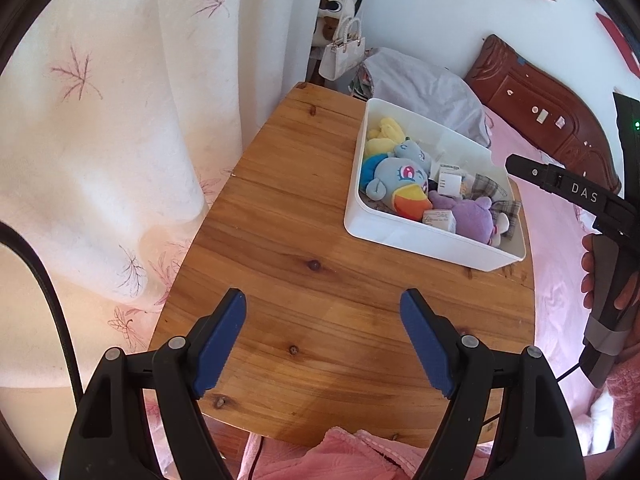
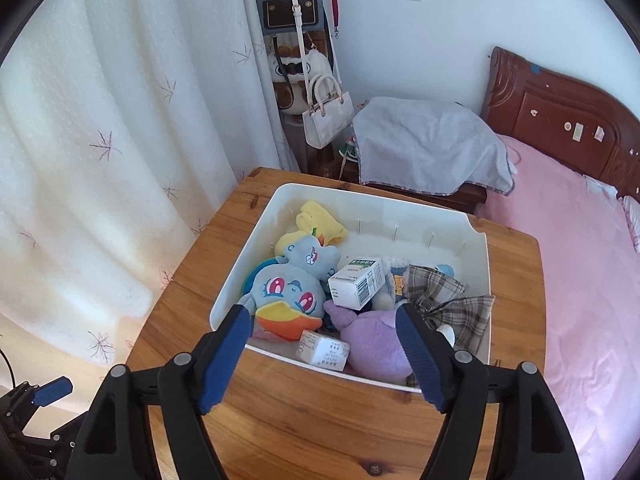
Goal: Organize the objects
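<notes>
Left gripper (image 1: 322, 340): spread, empty, over bare table (image 1: 280, 240).
White bin (image 2: 478, 300): toys piled at 12 o'clock of the right gripper (image 2: 324, 354).
Right gripper: spread, empty.
Risk: small box (image 2: 356, 282) (perched loosely) could slide if the purple plush (image 2: 372, 344) is pulled.

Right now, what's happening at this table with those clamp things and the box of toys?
A person holds a two-finger gripper in each hand, tidying up. Both the left gripper and the right gripper are open and empty. The toys, a blue plush, a purple plush and small cartons, lie in the white bin on the wooden table. The right gripper hovers at the bin's near edge.
</notes>
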Demonstrator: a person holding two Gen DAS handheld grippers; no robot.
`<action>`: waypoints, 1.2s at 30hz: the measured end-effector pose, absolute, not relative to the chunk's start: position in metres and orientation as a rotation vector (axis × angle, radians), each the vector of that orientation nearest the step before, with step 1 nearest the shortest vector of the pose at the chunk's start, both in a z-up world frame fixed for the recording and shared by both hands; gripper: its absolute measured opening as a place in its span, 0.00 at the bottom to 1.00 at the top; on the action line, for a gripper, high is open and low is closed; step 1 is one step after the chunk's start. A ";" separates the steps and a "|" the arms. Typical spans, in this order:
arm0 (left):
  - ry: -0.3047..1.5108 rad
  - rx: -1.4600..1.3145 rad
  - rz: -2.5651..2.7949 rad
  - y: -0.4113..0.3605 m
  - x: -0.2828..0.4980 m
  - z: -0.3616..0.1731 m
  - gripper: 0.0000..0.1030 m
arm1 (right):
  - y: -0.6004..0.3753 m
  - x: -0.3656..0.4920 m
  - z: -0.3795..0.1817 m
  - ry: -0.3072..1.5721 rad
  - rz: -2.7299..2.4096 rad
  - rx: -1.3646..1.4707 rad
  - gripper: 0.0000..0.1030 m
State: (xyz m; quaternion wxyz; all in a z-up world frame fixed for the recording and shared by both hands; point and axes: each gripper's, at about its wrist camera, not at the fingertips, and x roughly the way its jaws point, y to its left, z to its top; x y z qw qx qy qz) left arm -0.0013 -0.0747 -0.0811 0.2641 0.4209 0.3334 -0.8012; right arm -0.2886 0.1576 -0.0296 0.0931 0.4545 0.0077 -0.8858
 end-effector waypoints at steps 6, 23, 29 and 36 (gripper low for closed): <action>0.836 1.155 -2.186 -0.066 0.001 -0.068 0.80 | 0.164 -0.263 -0.023 -0.031 -2.641 1.340 0.79; 0.561 1.220 -2.304 -0.053 -0.014 -0.021 0.81 | 0.172 -0.162 -0.003 -0.352 -2.672 1.462 0.86; 0.433 1.210 -2.330 -0.054 -0.013 -0.001 0.81 | 0.163 -0.136 0.009 -0.445 -2.740 1.477 0.87; 0.406 1.164 -2.364 -0.056 -0.004 0.020 0.85 | 0.146 -0.118 0.027 -0.467 -2.782 1.462 0.87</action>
